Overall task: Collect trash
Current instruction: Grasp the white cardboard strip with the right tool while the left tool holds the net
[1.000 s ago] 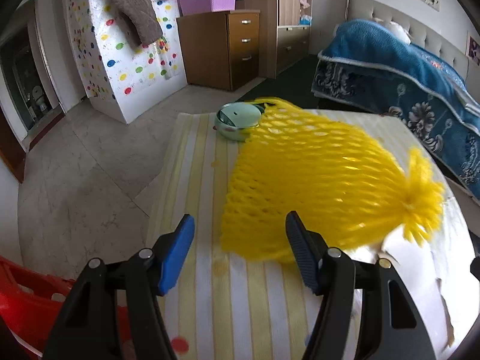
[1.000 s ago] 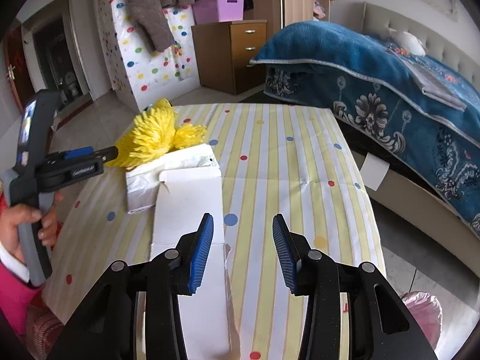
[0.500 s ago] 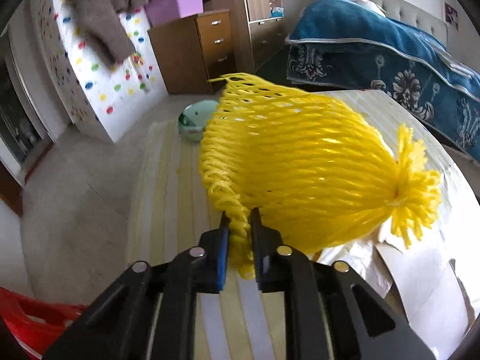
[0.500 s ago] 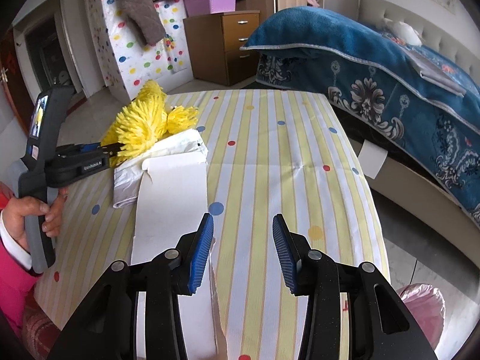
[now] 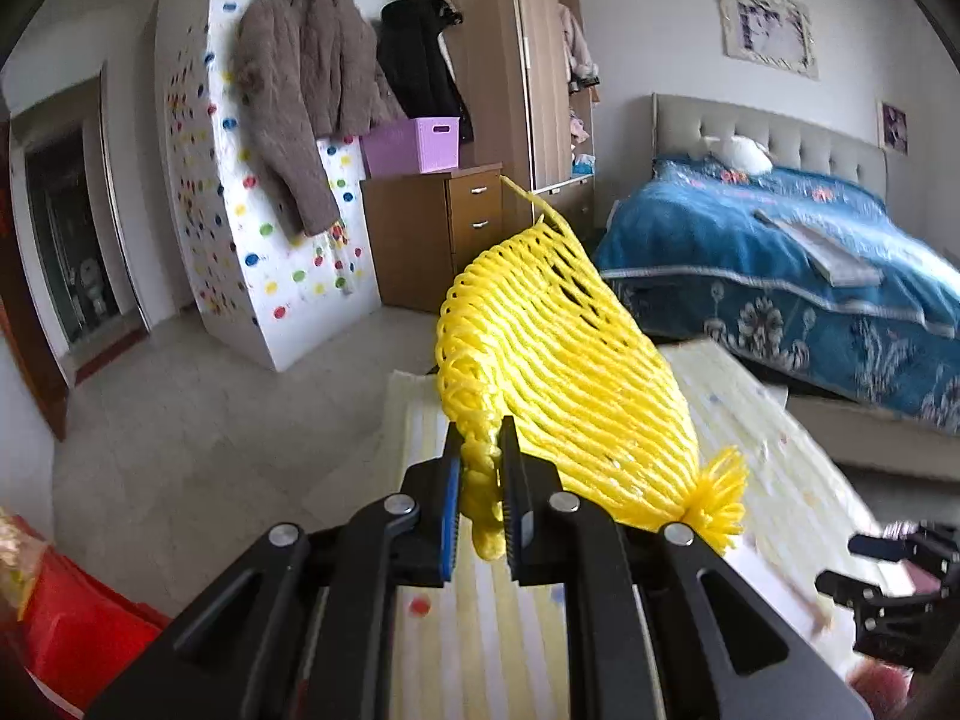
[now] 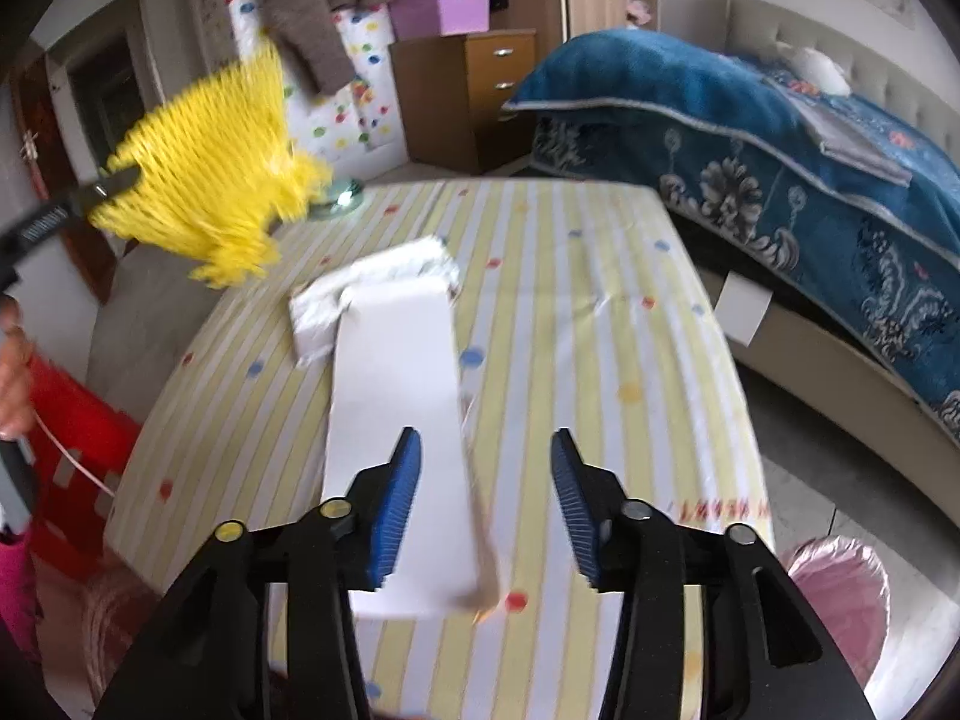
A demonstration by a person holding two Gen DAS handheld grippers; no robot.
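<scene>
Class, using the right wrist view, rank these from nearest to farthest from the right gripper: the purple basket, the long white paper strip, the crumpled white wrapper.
1. long white paper strip: just below the opening right gripper, on the table.
2. crumpled white wrapper: mid-table, at the strip's far end.
3. purple basket: across the room, atop the wooden drawers.

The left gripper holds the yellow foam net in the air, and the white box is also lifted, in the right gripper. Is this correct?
Not quite. The left gripper does hold the net in the air, but the white box lies on the table; the right gripper is opening above it, gripping nothing. The right wrist view shows this.
</scene>
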